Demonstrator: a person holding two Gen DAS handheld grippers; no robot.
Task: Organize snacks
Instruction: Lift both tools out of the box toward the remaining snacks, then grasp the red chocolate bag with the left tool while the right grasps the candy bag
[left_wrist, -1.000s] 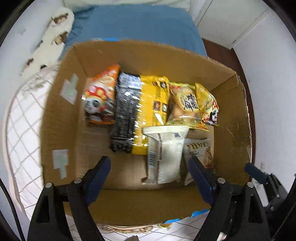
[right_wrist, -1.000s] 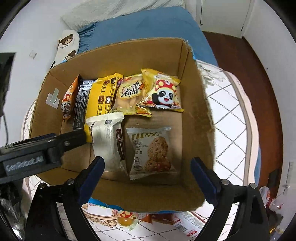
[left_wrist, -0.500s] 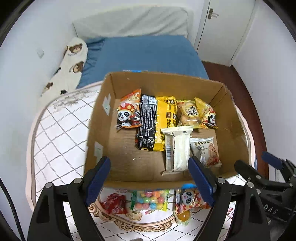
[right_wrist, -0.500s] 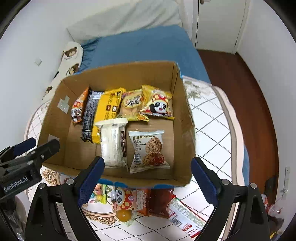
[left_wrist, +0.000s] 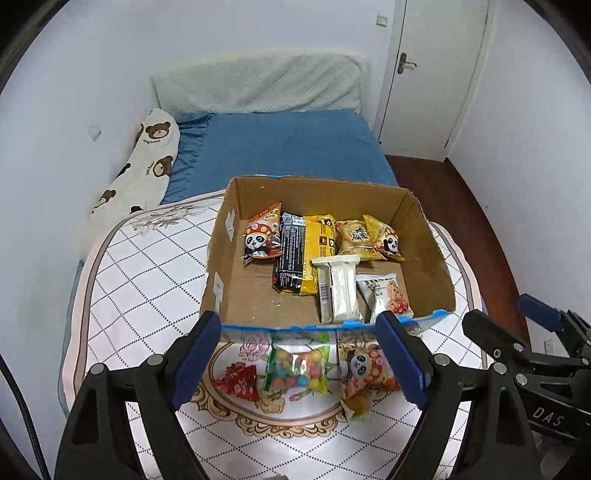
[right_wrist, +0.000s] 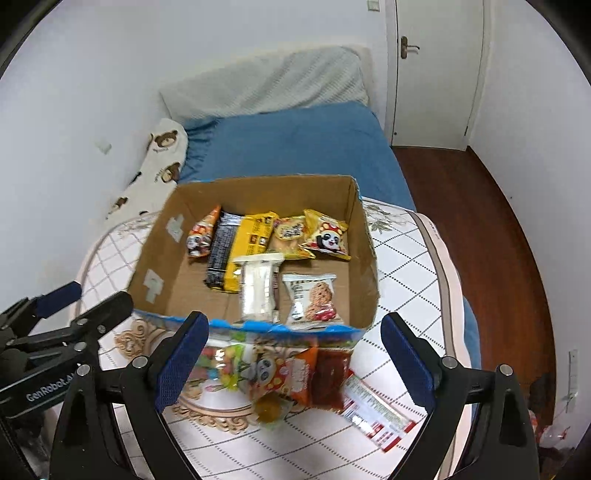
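Cardboard box (left_wrist: 424, 258) sits on the quilted bench (left_wrist: 147, 266), several packs already inside. Loose snacks lie in a row betw. its near wall and my tools. Left hand-held gripper (left_wrist: 301, 363) is wide open, empty, w/ the candy bag (left_wrist: 300, 371) straight ahead between its fingers, long axis running across. Right hand-held gripper (right_wrist: 293, 367) is also wide open, empty, nearer the dark red pack (right_wrist: 328, 380) and the long wrapper (right_wrist: 376, 410), which lies diagonally to its right.
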